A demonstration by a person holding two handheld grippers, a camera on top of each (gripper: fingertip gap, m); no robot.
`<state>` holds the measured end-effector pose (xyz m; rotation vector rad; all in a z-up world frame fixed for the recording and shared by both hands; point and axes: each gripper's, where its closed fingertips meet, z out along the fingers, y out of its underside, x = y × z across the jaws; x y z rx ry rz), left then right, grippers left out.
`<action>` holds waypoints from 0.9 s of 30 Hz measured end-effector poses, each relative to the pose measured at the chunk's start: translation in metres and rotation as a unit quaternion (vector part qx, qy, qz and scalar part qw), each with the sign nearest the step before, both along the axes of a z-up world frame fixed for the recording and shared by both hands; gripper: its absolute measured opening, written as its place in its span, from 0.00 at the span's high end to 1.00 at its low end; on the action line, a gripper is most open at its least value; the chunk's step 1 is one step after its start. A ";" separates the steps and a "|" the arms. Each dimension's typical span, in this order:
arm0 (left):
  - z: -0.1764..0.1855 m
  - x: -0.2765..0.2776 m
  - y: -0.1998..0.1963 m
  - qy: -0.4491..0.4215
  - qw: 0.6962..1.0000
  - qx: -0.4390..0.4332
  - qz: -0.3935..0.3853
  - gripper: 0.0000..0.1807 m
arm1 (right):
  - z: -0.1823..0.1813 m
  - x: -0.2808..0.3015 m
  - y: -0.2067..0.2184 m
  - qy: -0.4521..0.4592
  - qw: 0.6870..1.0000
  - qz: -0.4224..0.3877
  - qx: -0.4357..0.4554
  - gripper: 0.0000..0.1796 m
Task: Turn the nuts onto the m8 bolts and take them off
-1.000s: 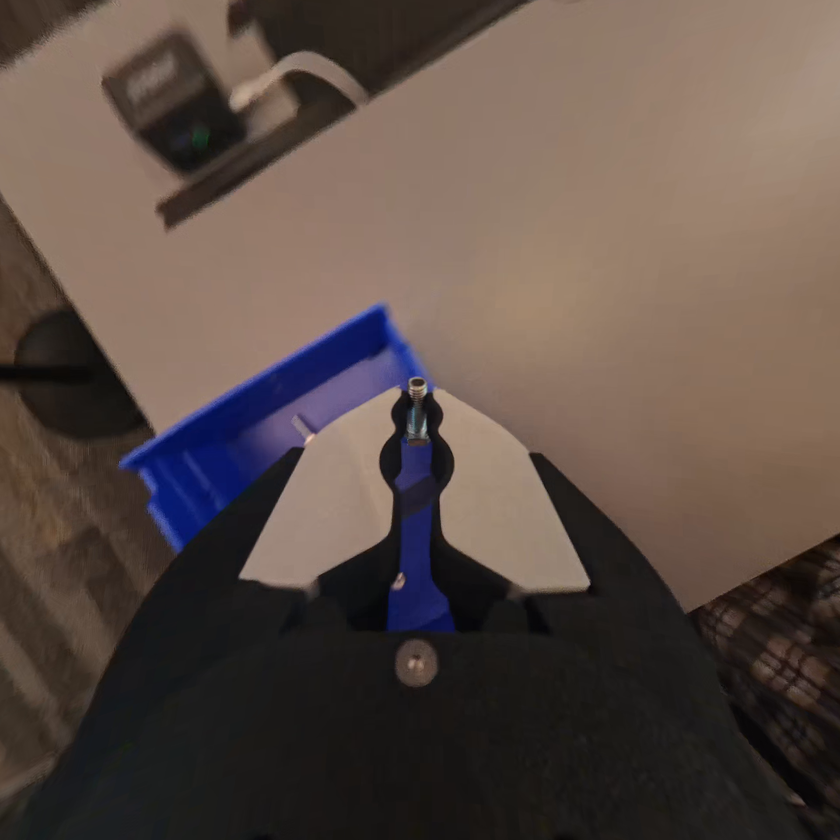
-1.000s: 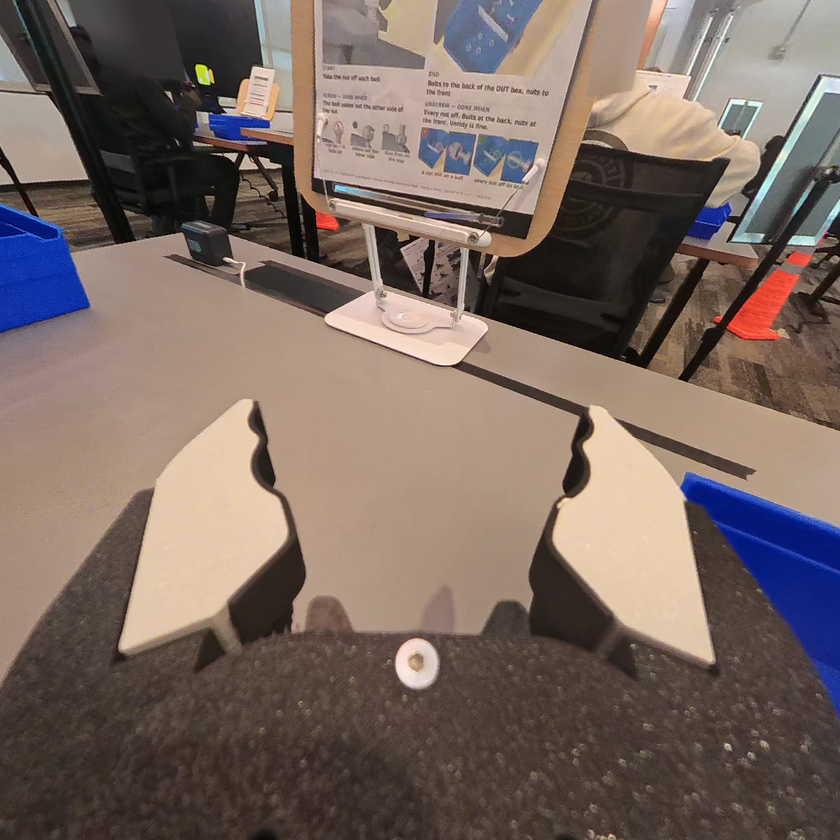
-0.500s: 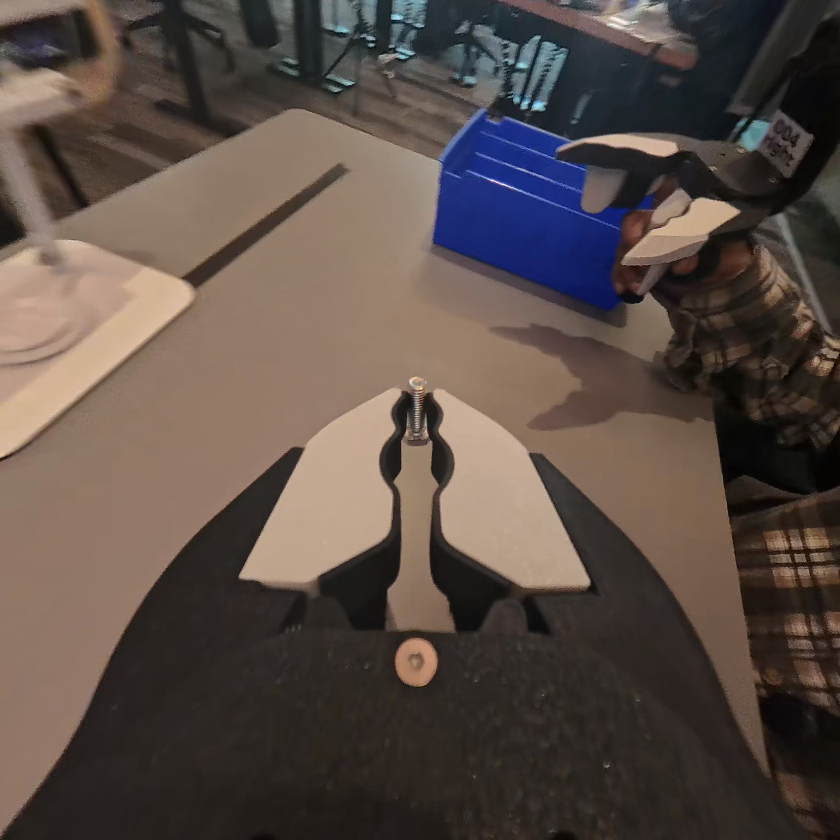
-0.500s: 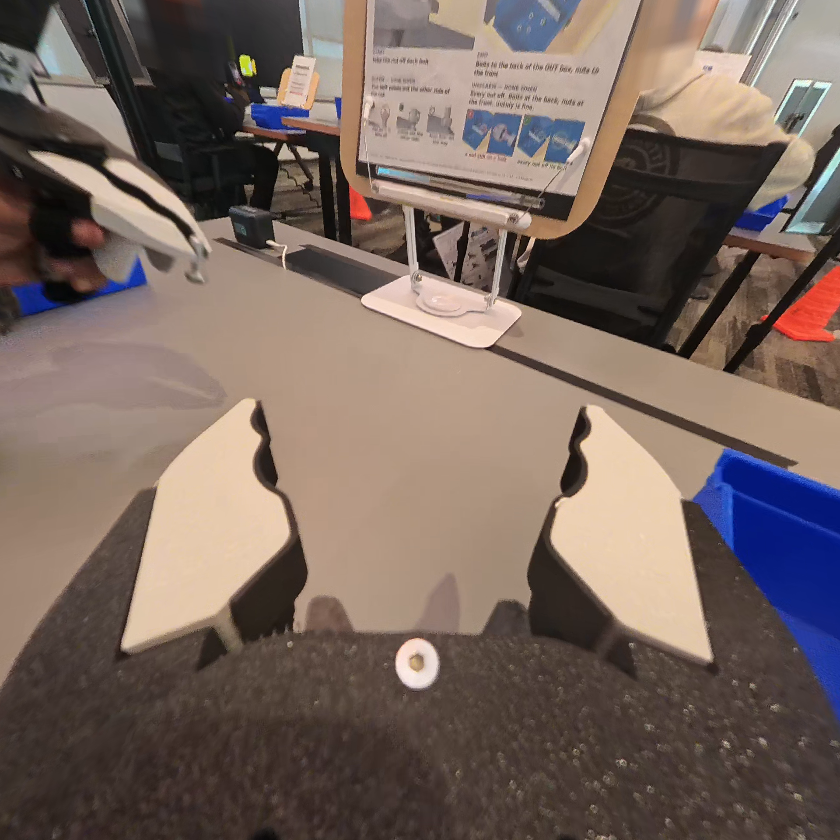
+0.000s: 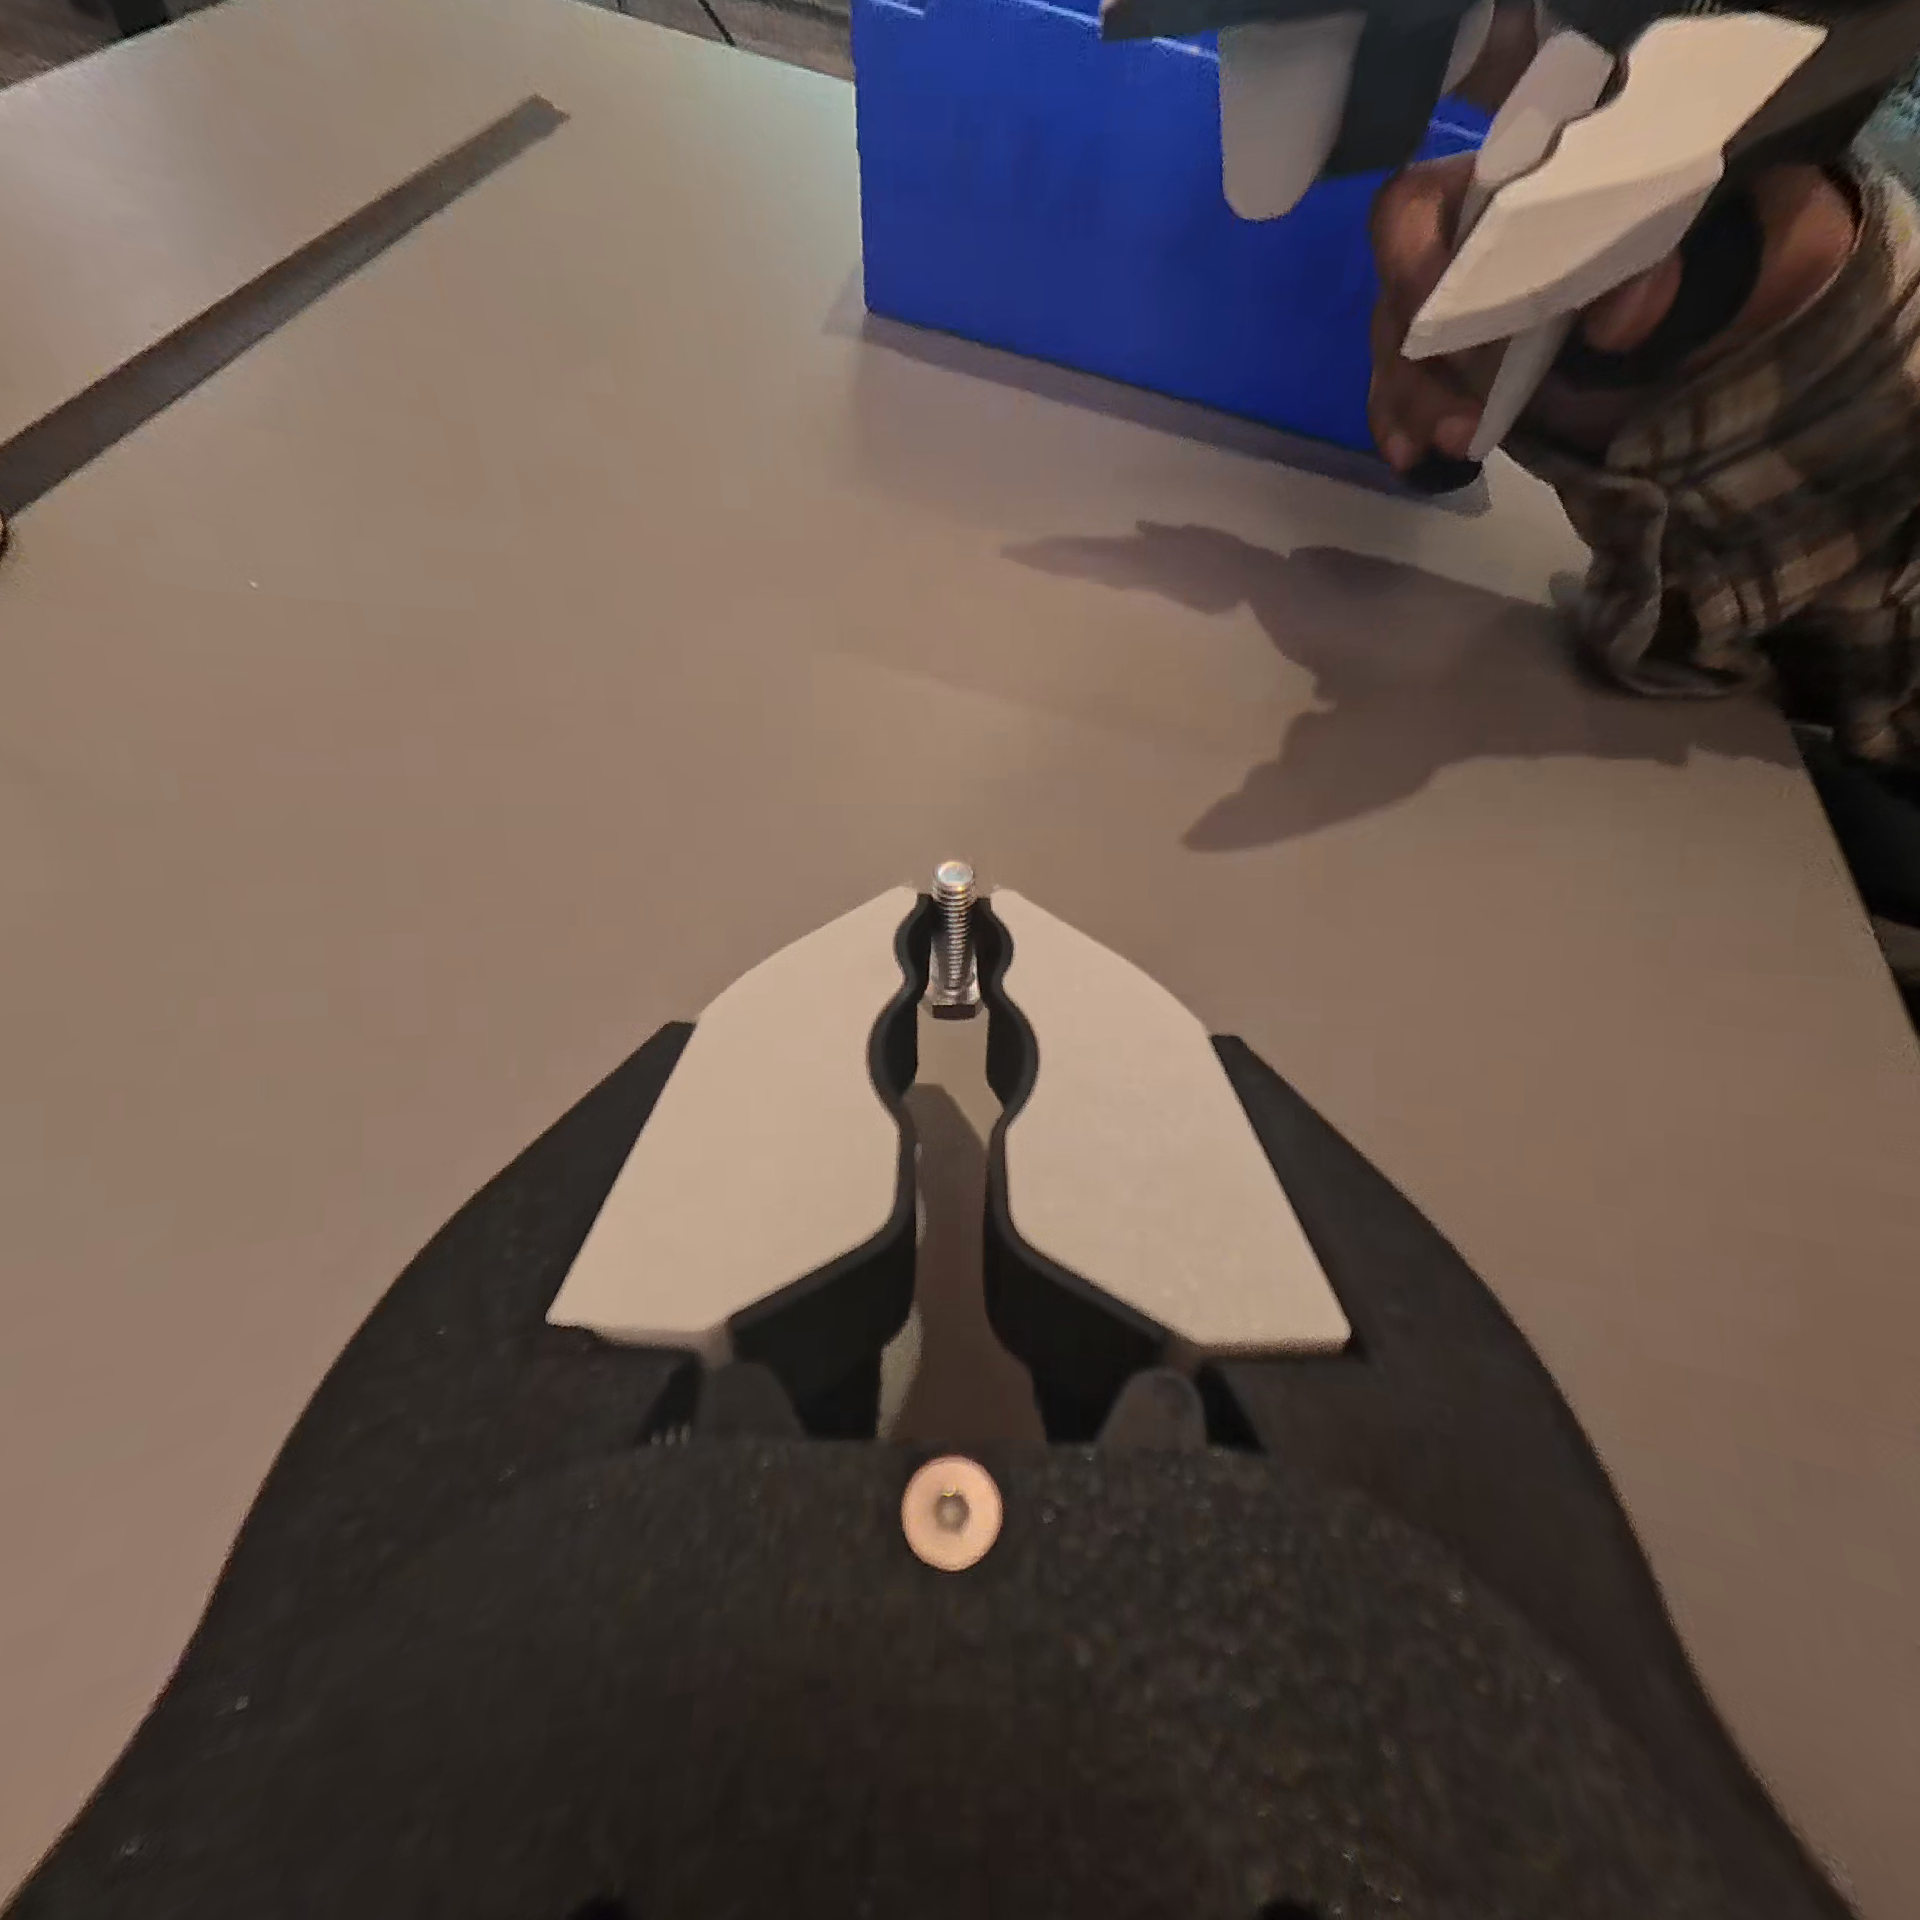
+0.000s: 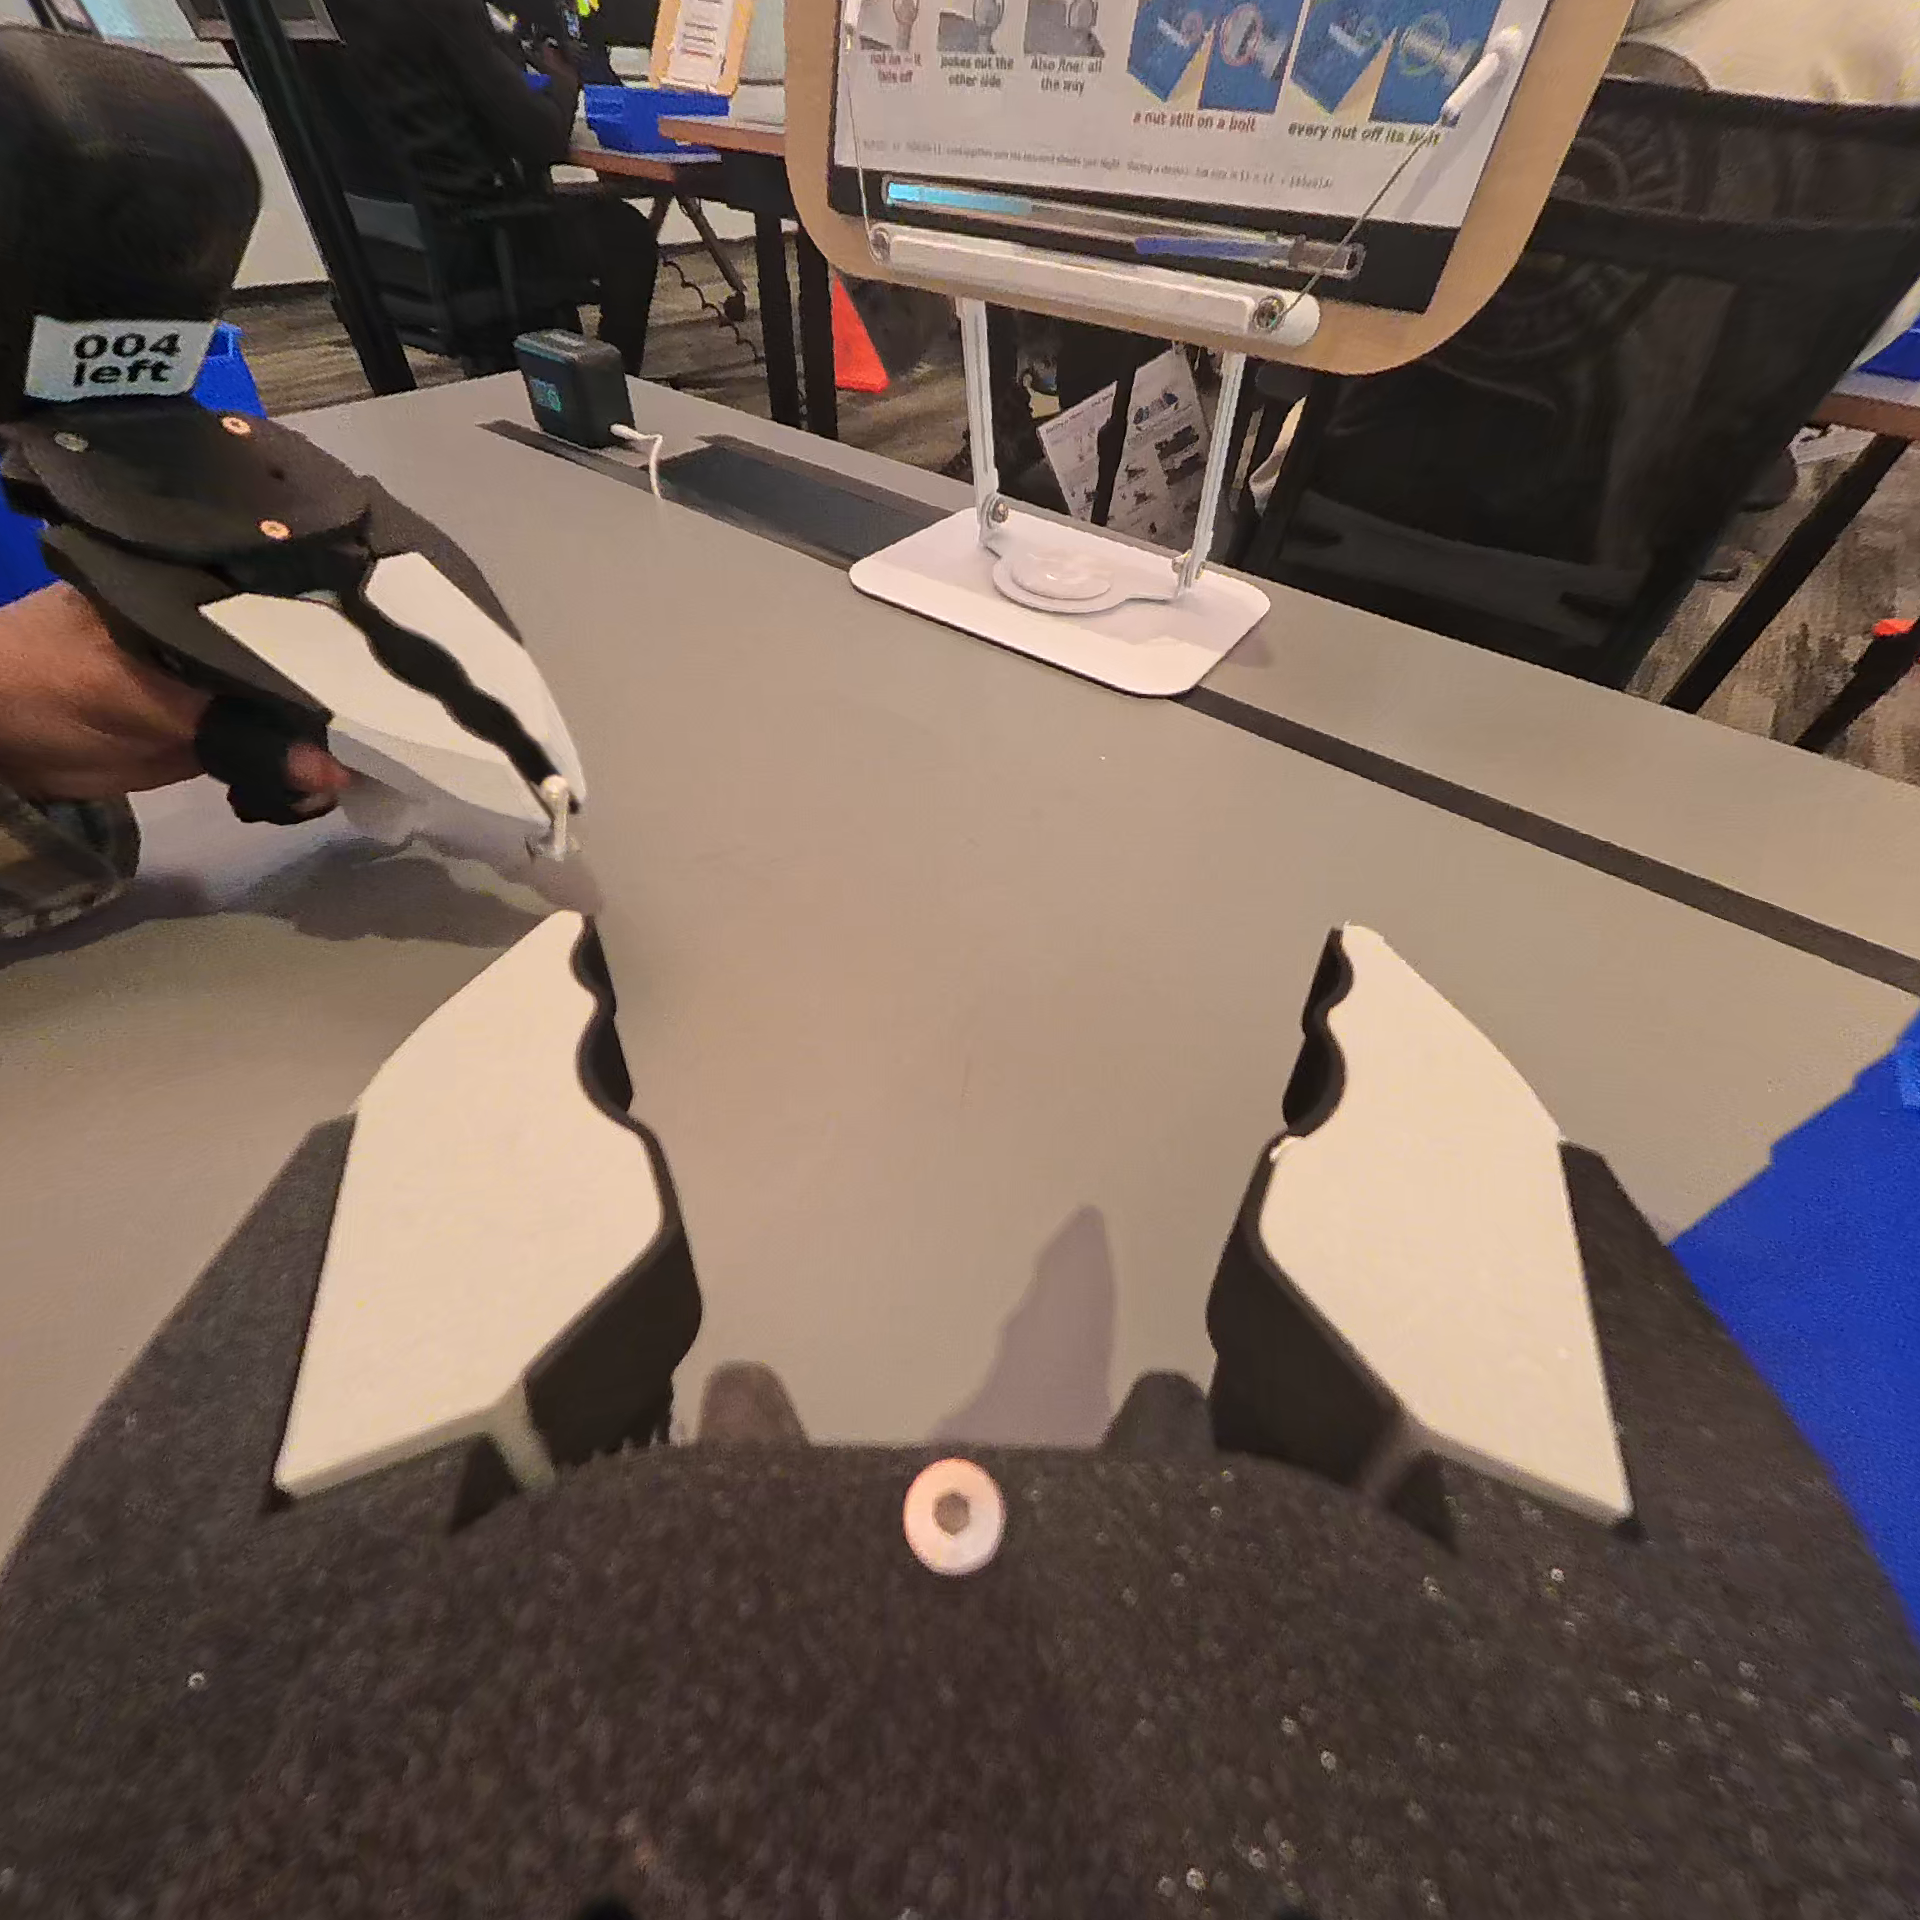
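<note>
My left gripper (image 5: 953, 902) is shut on a silver bolt (image 5: 951, 940), held between the fingertips with its threaded end pointing forward and its hex head toward me, above the grey table (image 5: 520, 644). In the right wrist view the left gripper (image 6: 556, 795) shows at the left with the bolt (image 6: 558, 819) at its tip, just above the table. My right gripper (image 6: 961, 940) is open and empty over the table. It also shows in the left wrist view (image 5: 1351, 197) at the top right, open, in front of a blue bin (image 5: 1049, 177). No nut is visible.
A white stand (image 6: 1060, 597) carrying an instruction board (image 6: 1164, 125) stands at the table's back. A dark strip (image 6: 790, 499) runs along the table with a small black device (image 6: 571, 387) and a white cable. A blue bin's edge (image 6: 1829, 1288) lies at the right. People sit at tables behind.
My left gripper has swung from above a blue bin at the table's edge to low over the table's middle, still holding the bolt. The two grippers have come closer together.
</note>
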<state>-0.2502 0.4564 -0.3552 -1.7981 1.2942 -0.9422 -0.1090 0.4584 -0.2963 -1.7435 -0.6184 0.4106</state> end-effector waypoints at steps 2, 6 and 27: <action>-0.004 0.003 -0.001 0.002 1.000 -0.003 -0.004 0.96 | -0.003 -0.003 0.004 0.001 1.000 0.001 0.000 0.31; -0.023 0.005 -0.002 0.038 0.999 -0.010 -0.012 0.96 | -0.012 -0.007 0.010 0.002 1.000 0.003 -0.003 0.31; -0.041 -0.019 -0.002 0.101 0.995 -0.020 -0.008 0.89 | -0.014 -0.011 0.002 0.002 1.000 0.020 0.003 0.32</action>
